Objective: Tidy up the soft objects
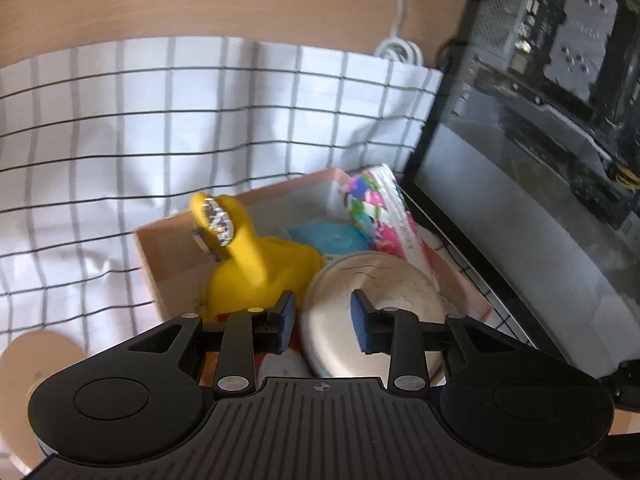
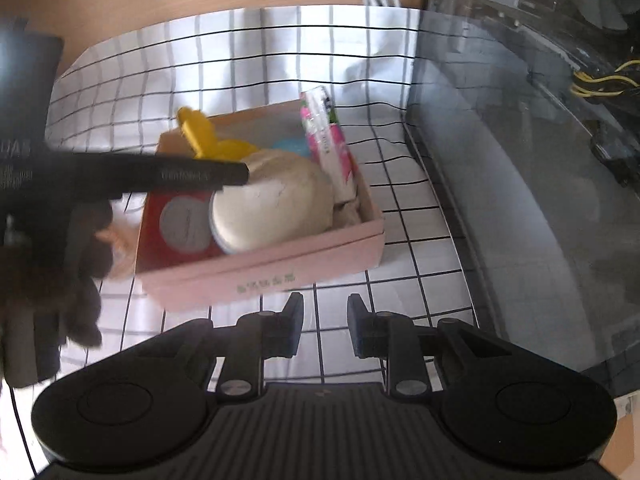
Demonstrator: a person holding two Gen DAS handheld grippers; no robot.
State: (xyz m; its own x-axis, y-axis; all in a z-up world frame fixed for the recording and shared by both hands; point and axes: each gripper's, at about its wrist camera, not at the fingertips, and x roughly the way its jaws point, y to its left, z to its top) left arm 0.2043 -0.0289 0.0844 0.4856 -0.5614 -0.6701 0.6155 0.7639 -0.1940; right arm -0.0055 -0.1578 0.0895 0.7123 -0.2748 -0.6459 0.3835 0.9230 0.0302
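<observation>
Left tongs [image 1: 323, 322] hover unclenched over the beige round cushion [image 1: 372, 300] in the pink box [image 2: 264, 268], nothing gripped; right tongs [image 2: 325, 326], also empty and parted, sit at the box's 6 o'clock over the checked cloth [image 2: 400, 216] on the surface. Packing looks nearly finished; next probably calls for tidying. Inside: one cushion, one yellow toy [image 1: 264, 264] at its 10 o'clock, one tissue pack [image 1: 384, 216] at 1 o'clock.

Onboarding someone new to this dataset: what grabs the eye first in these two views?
The pink box on the checked cloth, crammed full: a bright yellow plush toy at its far left, a round cream cushion in the middle, and a colourful tissue pack upright against the right wall. Next, the glass-sided computer case right beside it. The left claw hangs open over the cushion; the right claw is open and empty in front of the box.
</observation>
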